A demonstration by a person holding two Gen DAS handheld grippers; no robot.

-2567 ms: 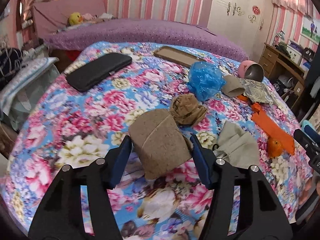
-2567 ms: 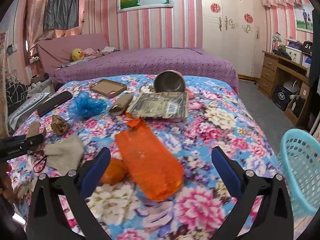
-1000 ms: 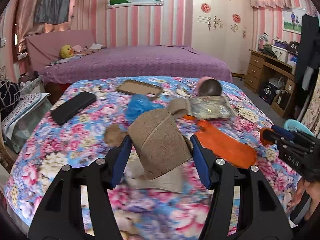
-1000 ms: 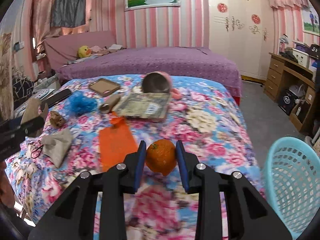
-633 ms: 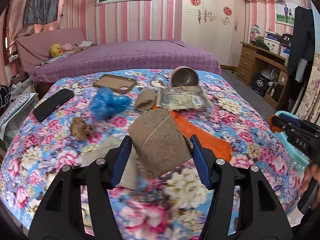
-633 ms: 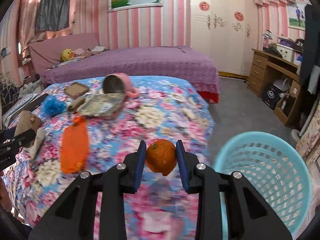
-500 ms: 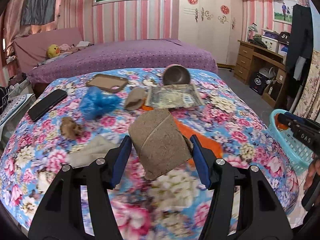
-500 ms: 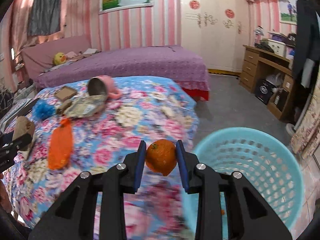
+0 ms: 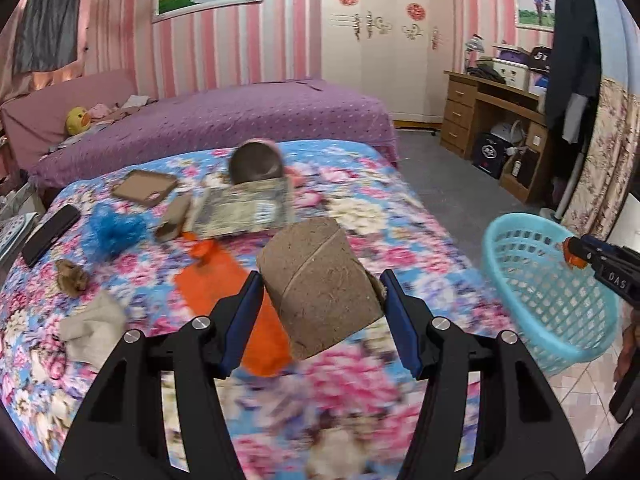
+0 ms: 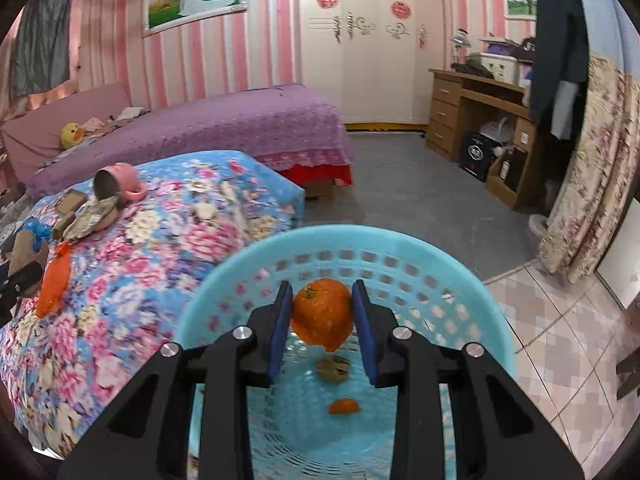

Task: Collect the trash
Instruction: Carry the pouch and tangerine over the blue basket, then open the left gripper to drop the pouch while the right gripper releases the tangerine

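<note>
Your right hand-held gripper (image 10: 322,320) is clamped on the orange peel (image 10: 323,314), directly above the blue basket (image 10: 240,264). Your left hand-held gripper (image 9: 320,304) pinches the brown cardboard piece (image 9: 320,284) over the floral bed (image 9: 380,220); basket at 3 o'clock.

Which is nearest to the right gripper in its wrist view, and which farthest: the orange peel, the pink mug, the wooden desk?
From the right gripper:
1. Orange peel, held between its fingers, over the blue basket.
2. Pink mug, lying on the floral bed, far left.
3. Wooden desk, at the far right wall.
</note>
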